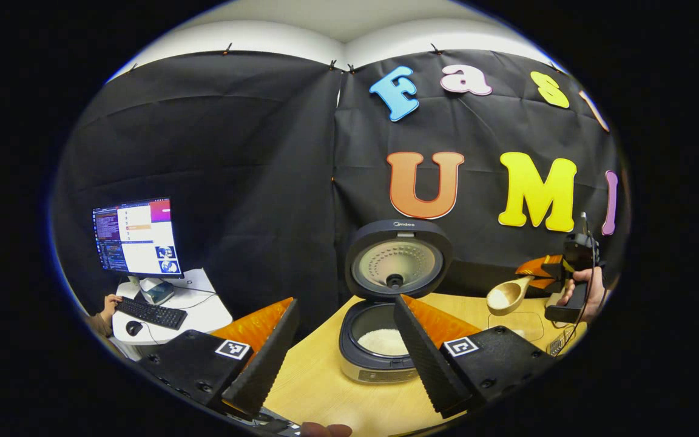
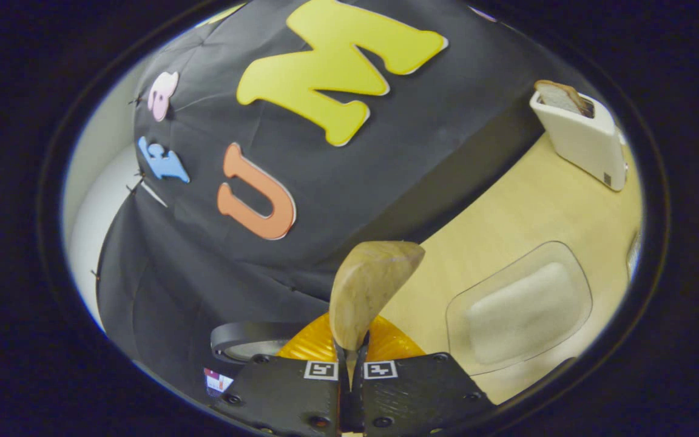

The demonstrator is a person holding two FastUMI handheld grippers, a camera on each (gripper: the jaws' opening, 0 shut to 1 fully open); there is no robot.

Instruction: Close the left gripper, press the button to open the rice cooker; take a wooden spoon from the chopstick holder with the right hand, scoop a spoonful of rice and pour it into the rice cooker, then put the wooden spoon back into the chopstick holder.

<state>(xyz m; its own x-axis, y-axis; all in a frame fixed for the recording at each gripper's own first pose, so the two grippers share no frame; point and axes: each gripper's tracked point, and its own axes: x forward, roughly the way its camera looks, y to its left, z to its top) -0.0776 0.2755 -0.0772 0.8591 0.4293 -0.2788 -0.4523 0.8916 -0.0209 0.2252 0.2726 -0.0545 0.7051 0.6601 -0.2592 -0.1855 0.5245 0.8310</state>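
The left gripper view faces the black open-lidded rice cooker (image 1: pixel 386 315) closely; the tilted right gripper view overlooks the shared pale wooden table (image 2: pixel 525 206).

One dark round rice cooker (image 1: pixel 380 340) with a raised lid is counted, one pale wooden spoon (image 1: pixel 507 296), one clear shallow plastic tray (image 2: pixel 519 309) of white rice, one white toaster (image 2: pixel 583 136) with one bread slice (image 2: pixel 559 94), one monitor (image 1: pixel 136 237), one black keyboard (image 1: pixel 152 313), one mouse (image 1: pixel 134 328).
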